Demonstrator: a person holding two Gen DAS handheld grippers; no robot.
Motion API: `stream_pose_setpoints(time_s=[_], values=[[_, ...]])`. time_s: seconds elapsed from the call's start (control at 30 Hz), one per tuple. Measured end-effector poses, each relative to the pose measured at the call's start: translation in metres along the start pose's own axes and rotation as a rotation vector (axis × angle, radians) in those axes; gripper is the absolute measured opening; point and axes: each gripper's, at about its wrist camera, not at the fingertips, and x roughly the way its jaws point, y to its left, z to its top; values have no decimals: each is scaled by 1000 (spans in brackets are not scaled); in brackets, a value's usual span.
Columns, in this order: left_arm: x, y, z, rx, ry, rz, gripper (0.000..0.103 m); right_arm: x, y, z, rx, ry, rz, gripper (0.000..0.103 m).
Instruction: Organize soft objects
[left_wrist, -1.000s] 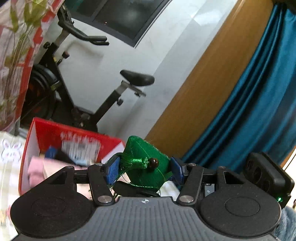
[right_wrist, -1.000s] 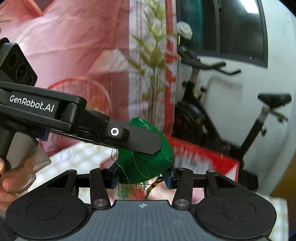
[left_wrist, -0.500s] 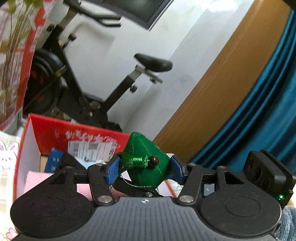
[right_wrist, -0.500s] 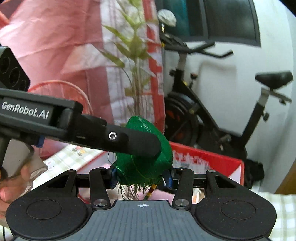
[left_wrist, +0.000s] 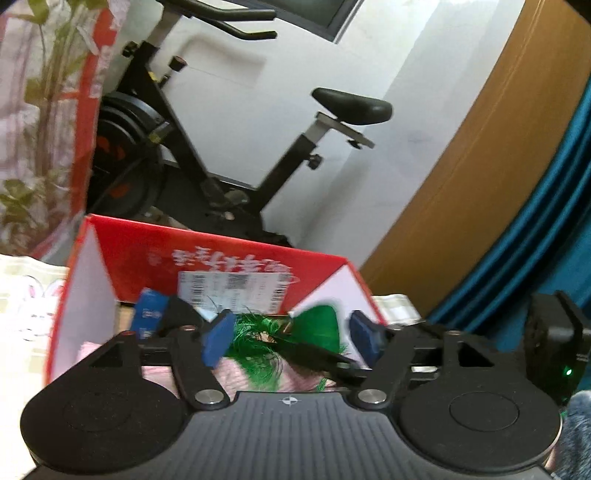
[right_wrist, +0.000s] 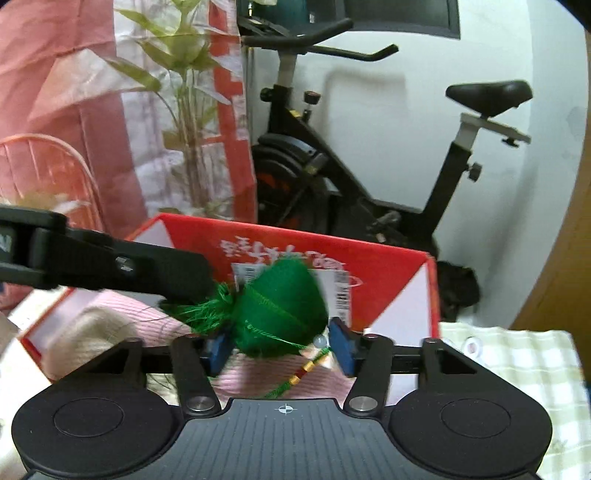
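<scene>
Both jaws just opening: left gripper (left_wrist: 291, 341) and right gripper (right_wrist: 280, 349) wide, loose around green tasselled fabric pouch (right_wrist: 280, 314) over open red cardboard box (right_wrist: 388, 266) at checked tablecloth's (right_wrist: 517, 354) far edge; black exercise bike (right_wrist: 369, 166) against white wall (left_wrist: 295, 92) behind.

A lived-in home room: an exercise bike (right_wrist: 369, 177) stands against the white wall at twelve o'clock, teal curtains (left_wrist: 535, 236) hang at three o'clock, and a leafy houseplant (right_wrist: 184, 110) rises at ten o'clock.

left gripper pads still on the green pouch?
Apart. Left wrist view: left gripper jaws have just been opening; a gap shows between each blue pad and the green pouch.
</scene>
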Motion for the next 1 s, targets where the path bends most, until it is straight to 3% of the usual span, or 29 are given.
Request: stream_pose_setpoints(time_s=[0.1, 0.23, 0.3, 0.77, 1.0], values=[[-12, 1, 1, 20, -25, 60, 95, -4, -2, -2, 12, -8, -25, 81], [-31, 0, 4, 41, -47, 135, 100, -17, -4, 0, 33, -15, -8, 88], [-41, -3, 4, 63, -63, 163, 103, -27, -3, 2, 34, -23, -8, 103], [-142, -29, -3, 120, -173, 315, 103, -132, -8, 22, 110, -162, -25, 103], [-190, -59, -9, 176, -245, 436, 103, -195, -8, 23, 147, -218, -72, 103]])
